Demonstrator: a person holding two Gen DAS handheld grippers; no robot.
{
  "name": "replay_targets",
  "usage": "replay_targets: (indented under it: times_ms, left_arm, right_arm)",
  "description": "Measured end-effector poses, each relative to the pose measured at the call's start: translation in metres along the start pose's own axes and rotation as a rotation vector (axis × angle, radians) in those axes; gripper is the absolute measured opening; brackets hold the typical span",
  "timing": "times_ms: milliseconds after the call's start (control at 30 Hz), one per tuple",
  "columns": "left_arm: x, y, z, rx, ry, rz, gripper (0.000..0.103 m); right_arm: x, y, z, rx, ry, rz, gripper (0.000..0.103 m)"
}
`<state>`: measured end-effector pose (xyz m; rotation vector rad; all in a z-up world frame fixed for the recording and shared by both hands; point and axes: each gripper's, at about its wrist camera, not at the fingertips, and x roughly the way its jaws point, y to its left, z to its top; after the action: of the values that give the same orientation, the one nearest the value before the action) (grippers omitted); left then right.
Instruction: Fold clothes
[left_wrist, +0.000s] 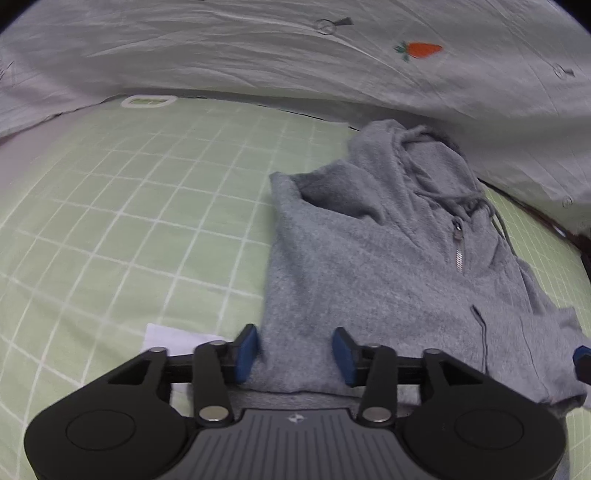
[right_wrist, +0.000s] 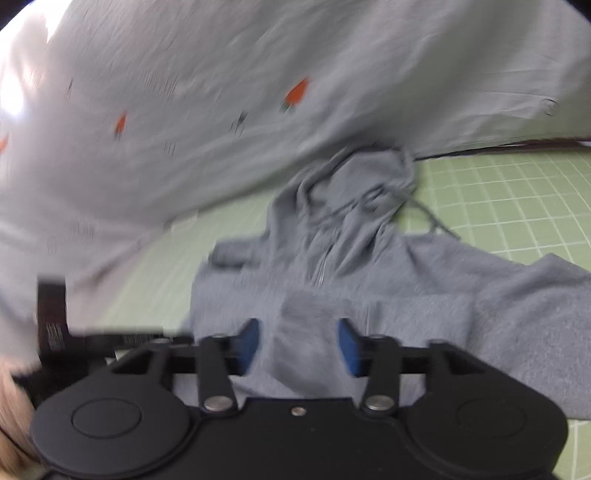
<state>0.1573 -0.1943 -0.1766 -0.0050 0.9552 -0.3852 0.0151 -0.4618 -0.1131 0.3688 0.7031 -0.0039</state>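
A grey zip hoodie (left_wrist: 376, 266) lies partly folded on a green grid mat (left_wrist: 129, 221), hood toward the far side. My left gripper (left_wrist: 295, 354) is open, its blue pads on either side of the hoodie's near hem, with fabric between them. In the blurred right wrist view the hoodie (right_wrist: 369, 280) lies ahead with one sleeve spread to the right. My right gripper (right_wrist: 299, 343) is open over a raised fold of grey fabric between its pads. The tip of the right gripper shows at the right edge of the left wrist view (left_wrist: 583, 363).
A grey sheet with carrot prints (left_wrist: 332, 62) is bunched along the far side of the mat and shows in the right wrist view (right_wrist: 184, 129) too. A white cloth or paper (left_wrist: 173, 338) lies by my left gripper. A white tag (left_wrist: 147, 101) sits at the mat's far edge.
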Motion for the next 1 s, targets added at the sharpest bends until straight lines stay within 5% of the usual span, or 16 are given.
replay_targets:
  times_ms: [67, 133, 367, 700, 1000]
  left_arm:
    - [0.004, -0.015, -0.002, 0.079, 0.022, 0.01, 0.086]
    - [0.008, -0.031, -0.005, 0.167, 0.049, 0.05, 0.092]
    - [-0.011, -0.042, -0.006, 0.132, 0.049, 0.051, 0.092]
    - [-0.036, -0.077, -0.01, 0.146, -0.019, 0.043, 0.094]
    - [-0.022, -0.074, 0.012, 0.247, -0.029, 0.191, 0.095]
  right_arm:
    - [-0.001, -0.002, -0.004, 0.004, -0.001, -0.046, 0.066]
    - [-0.009, -0.008, -0.006, 0.019, -0.037, -0.109, 0.103]
    - [-0.047, -0.045, -0.037, 0.067, -0.049, -0.375, 0.103]
    - [-0.063, -0.112, -0.069, 0.297, -0.008, -0.546, 0.103]
    - [-0.041, -0.147, -0.057, 0.352, -0.012, -0.61, 0.103]
